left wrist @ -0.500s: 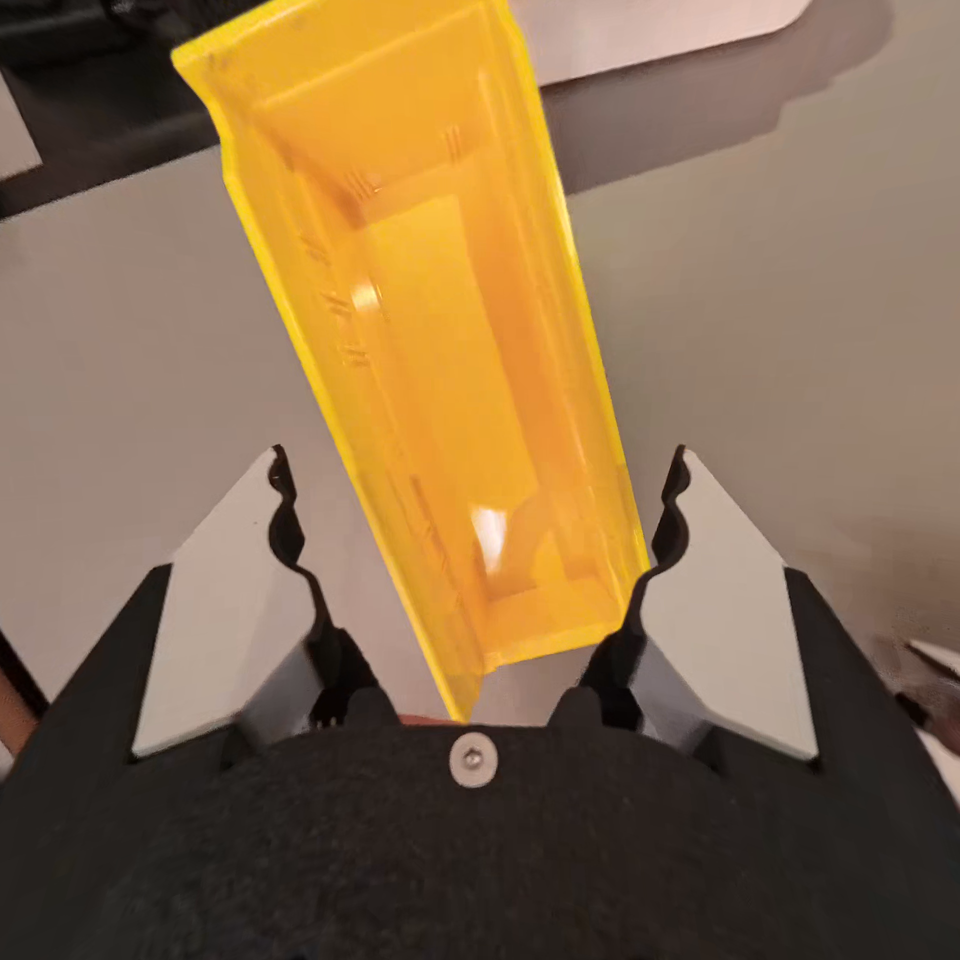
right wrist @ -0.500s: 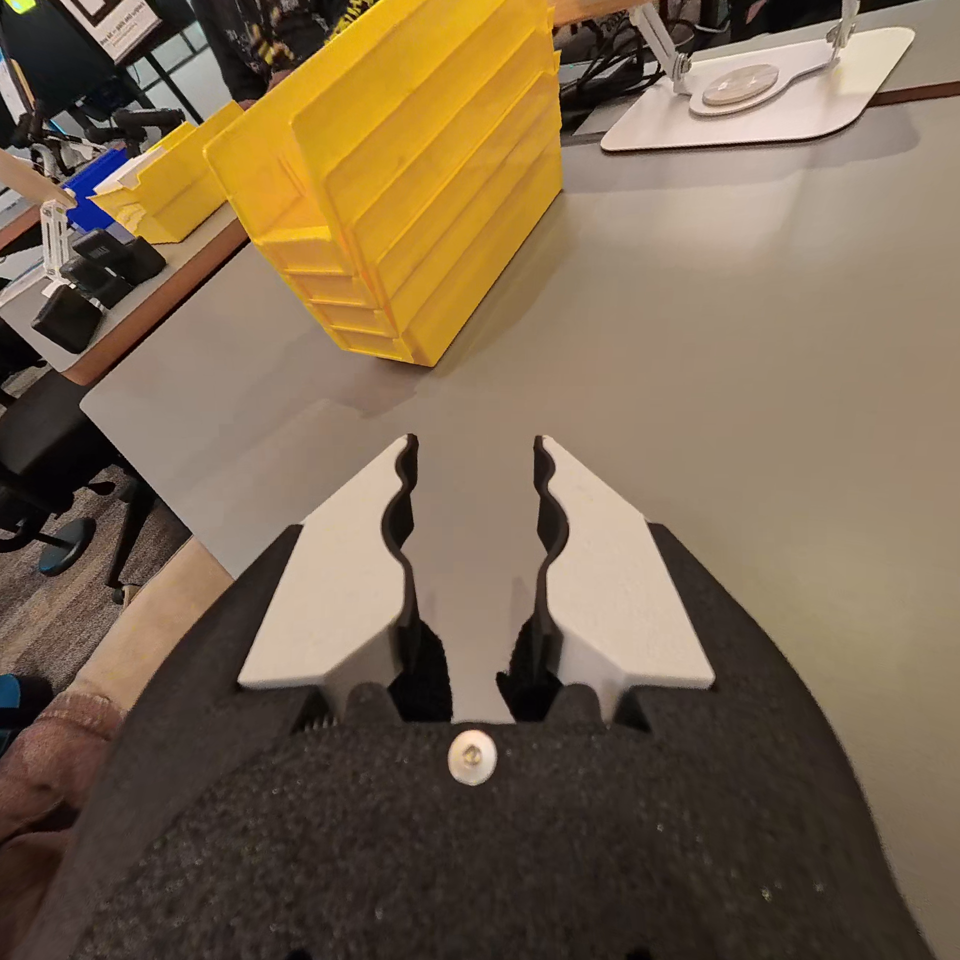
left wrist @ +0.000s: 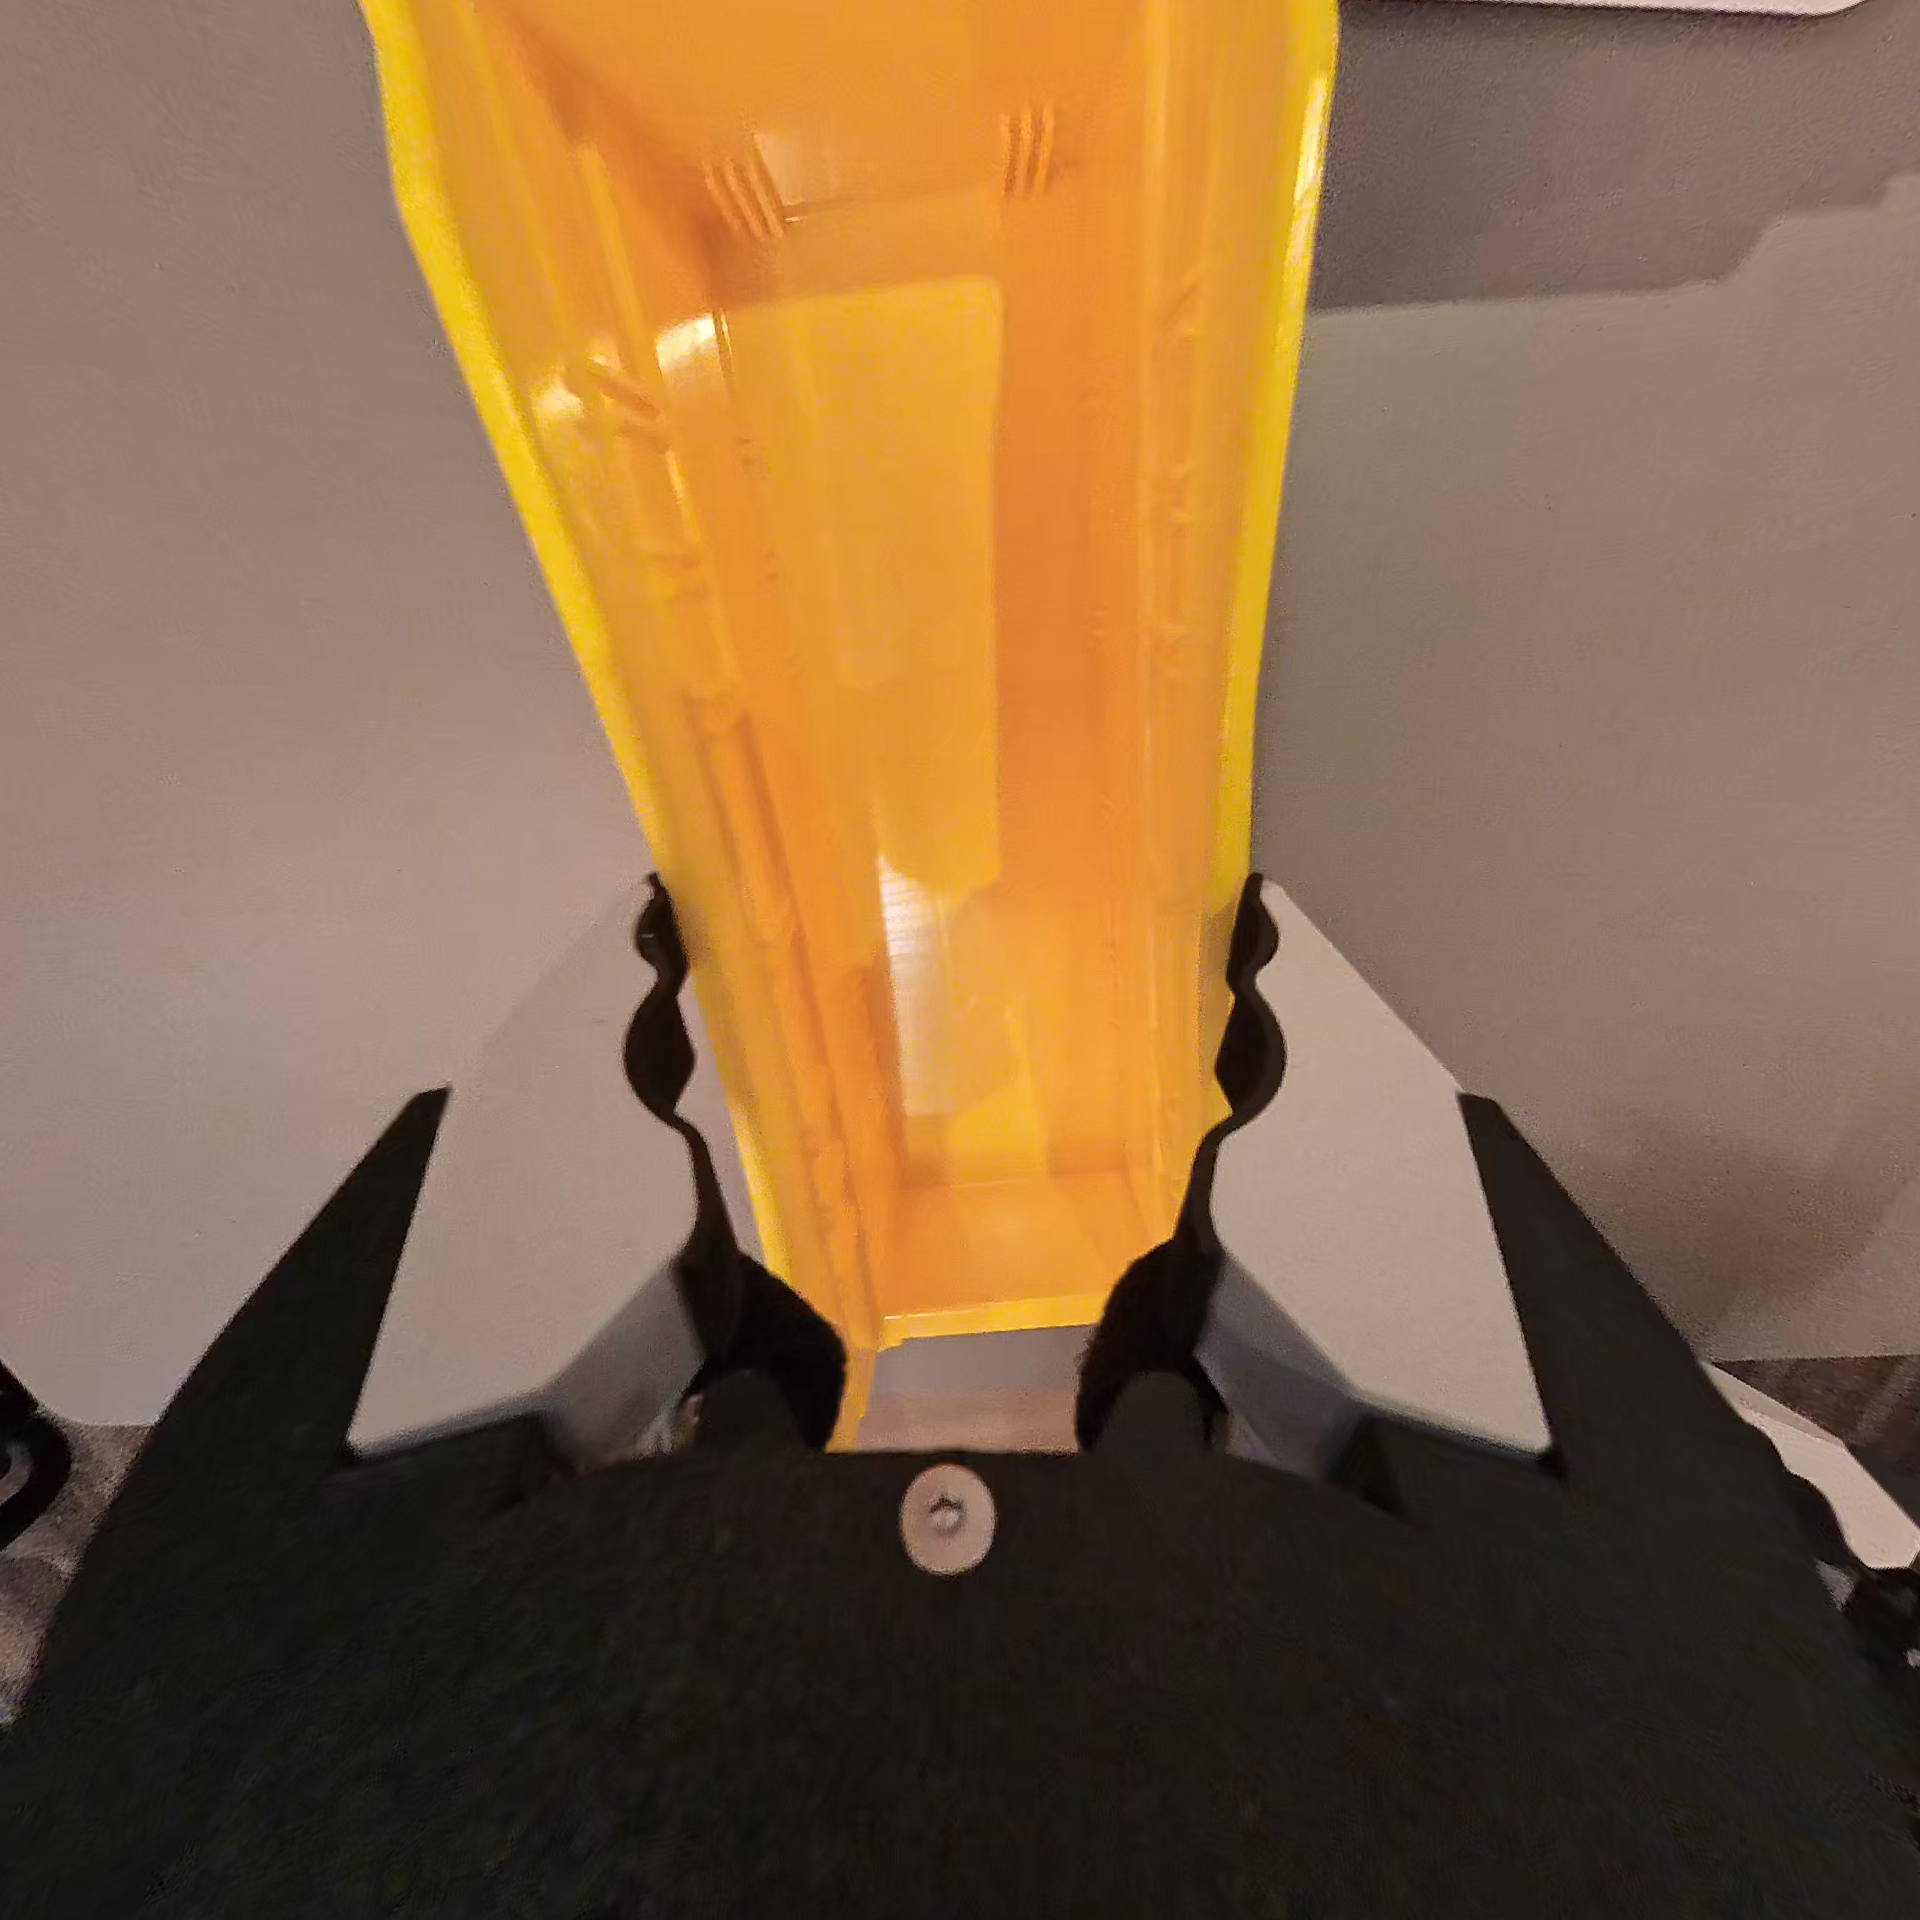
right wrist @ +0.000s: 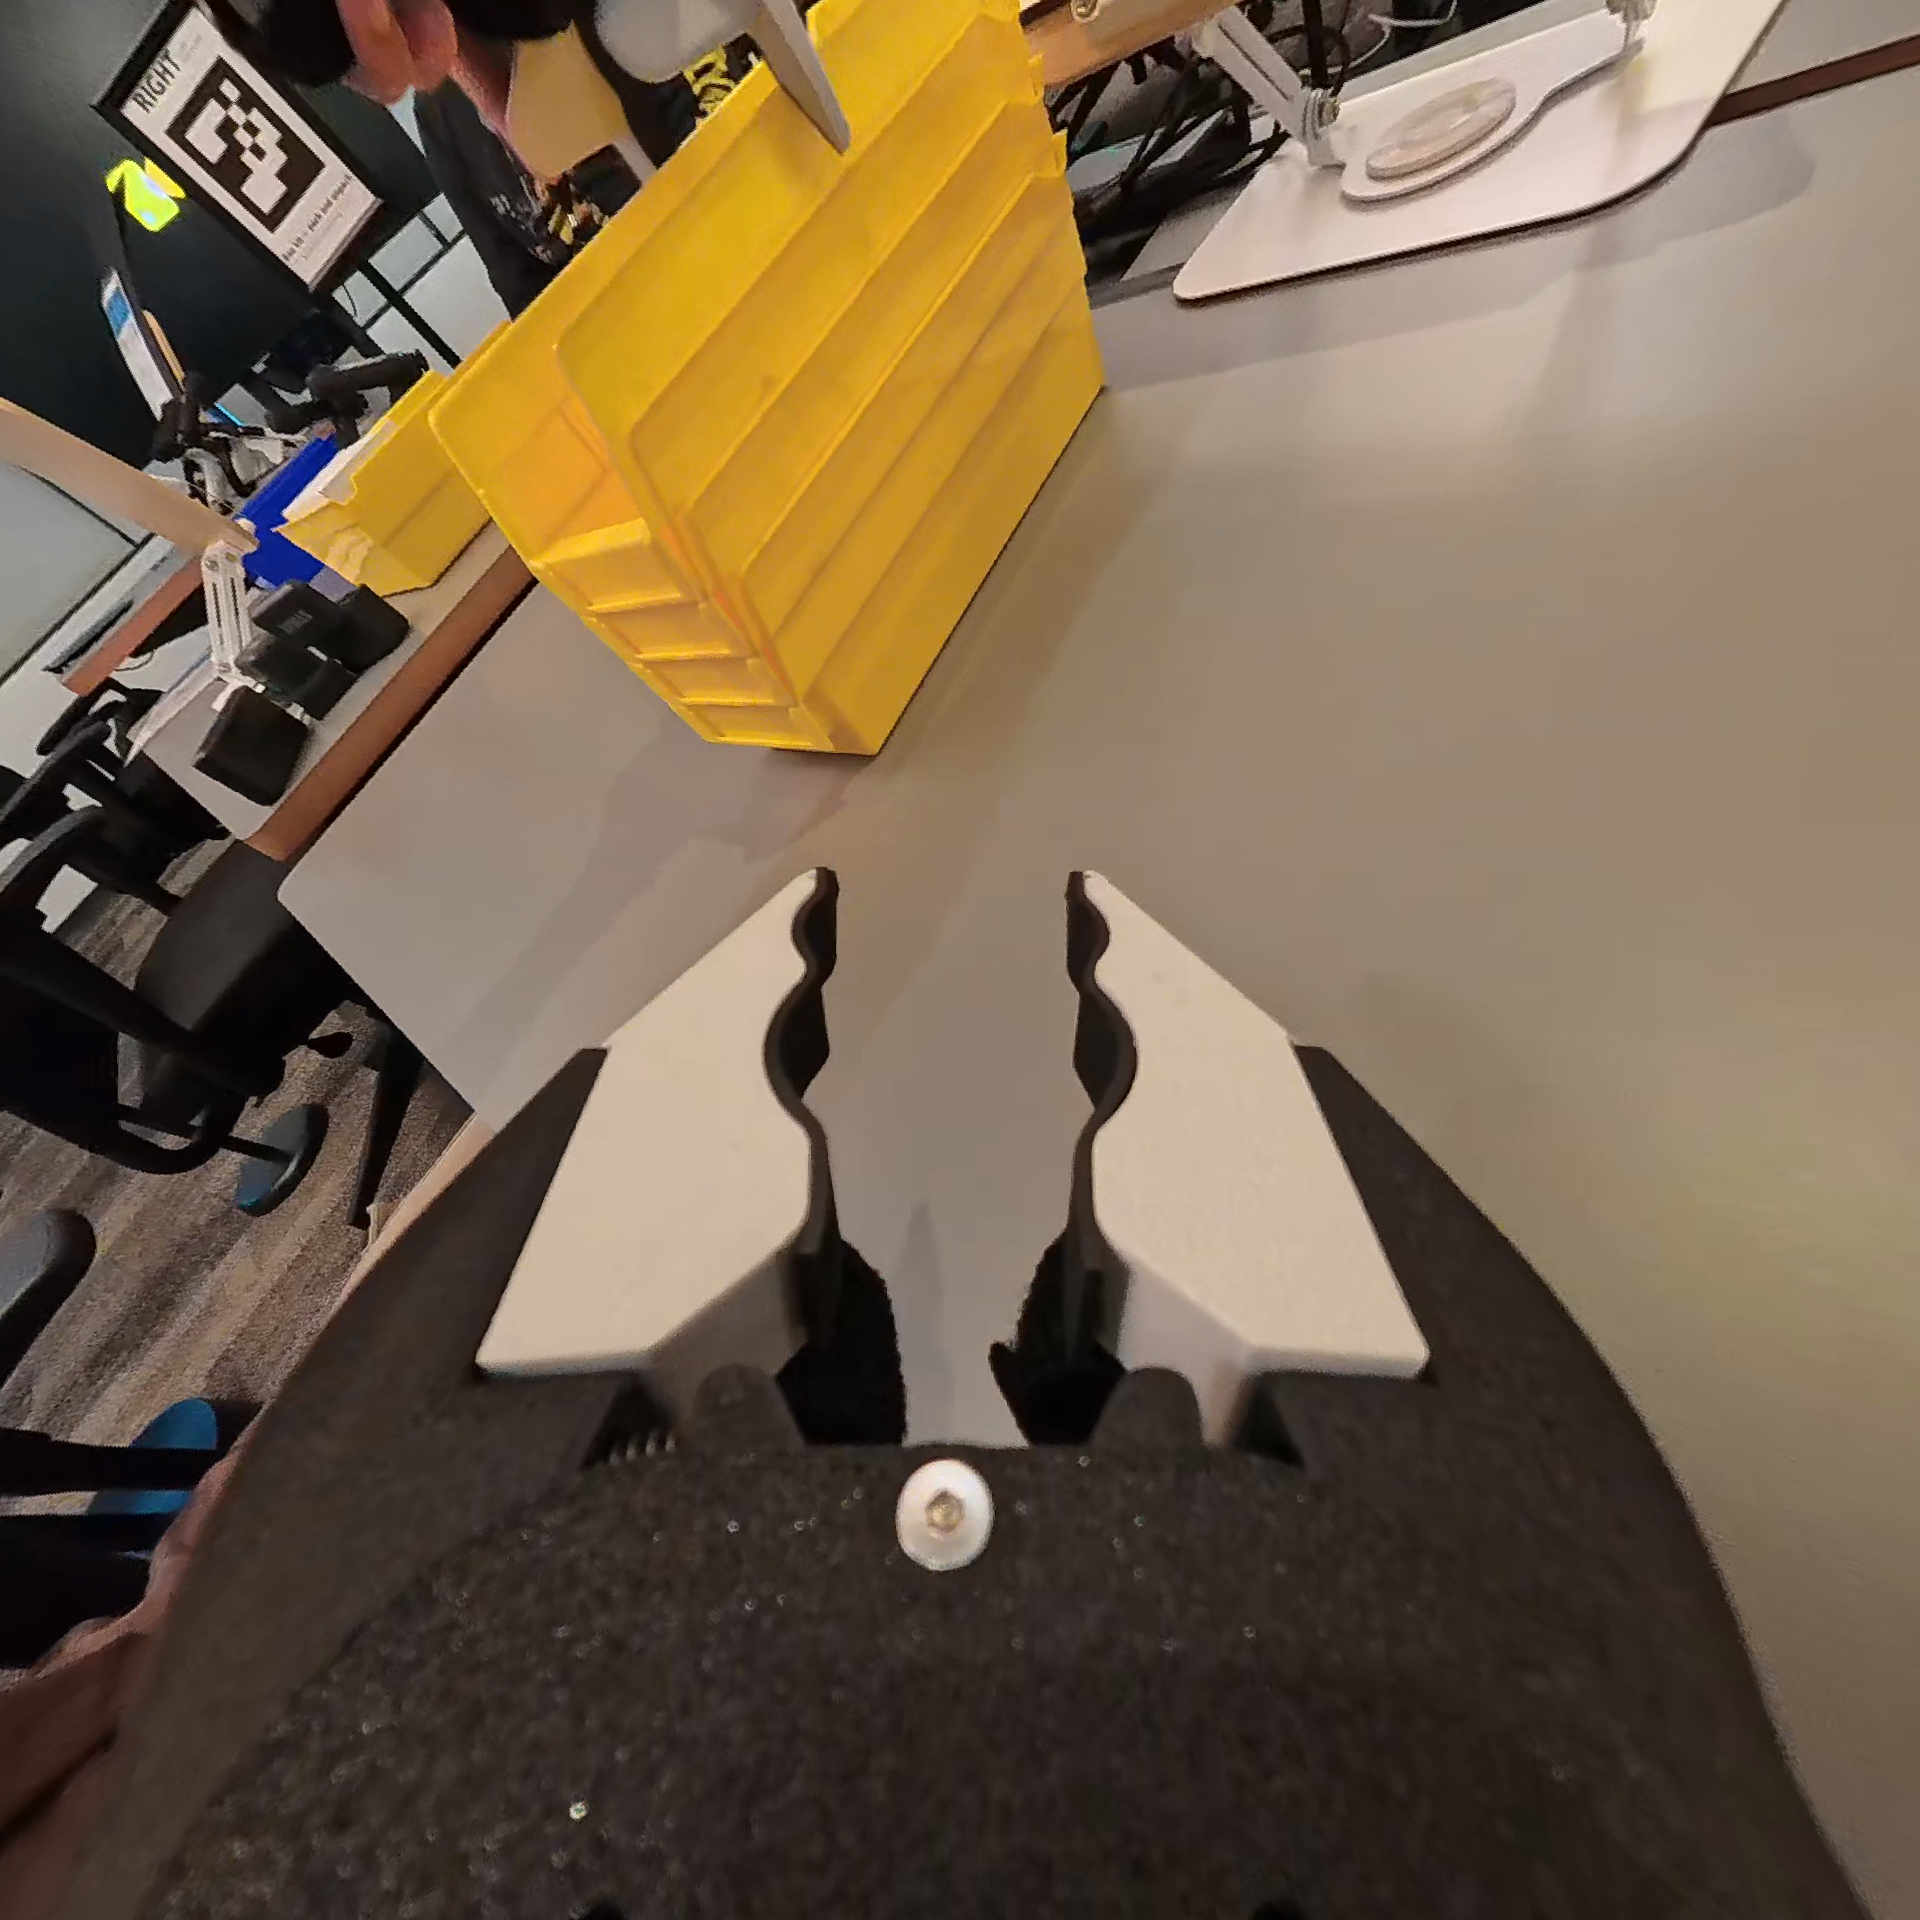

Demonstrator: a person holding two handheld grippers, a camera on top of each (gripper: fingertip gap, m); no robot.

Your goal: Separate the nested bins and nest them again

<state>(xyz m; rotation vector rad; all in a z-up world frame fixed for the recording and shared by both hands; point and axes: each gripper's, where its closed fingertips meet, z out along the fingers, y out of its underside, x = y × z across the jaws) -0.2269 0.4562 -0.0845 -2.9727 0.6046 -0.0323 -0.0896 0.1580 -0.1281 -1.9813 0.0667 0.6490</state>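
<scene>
A stack of several nested yellow bins (right wrist: 831, 416) stands on the grey table (right wrist: 1455, 831), at the far left in the right wrist view. The left wrist view looks down into the top yellow bin (left wrist: 935, 623). My left gripper (left wrist: 951, 914) straddles its near end, with both jaws against the side walls. One white finger of the left gripper (right wrist: 805, 88) shows at the top of the stack in the right wrist view. My right gripper (right wrist: 951, 883) is open and empty, low over the table, in front of the stack and apart from it.
A white stand base (right wrist: 1455, 156) lies at the back right. A neighbouring desk holds another yellow bin (right wrist: 405, 509) and a blue one (right wrist: 275, 520). The table's left edge (right wrist: 312, 883) drops to office chairs (right wrist: 125, 1039). A person stands behind the stack.
My left gripper has moved forward over the top bin's end and its jaws have narrowed onto the walls. It now shows at the stack's top in the right wrist view. My right gripper has opened slightly.
</scene>
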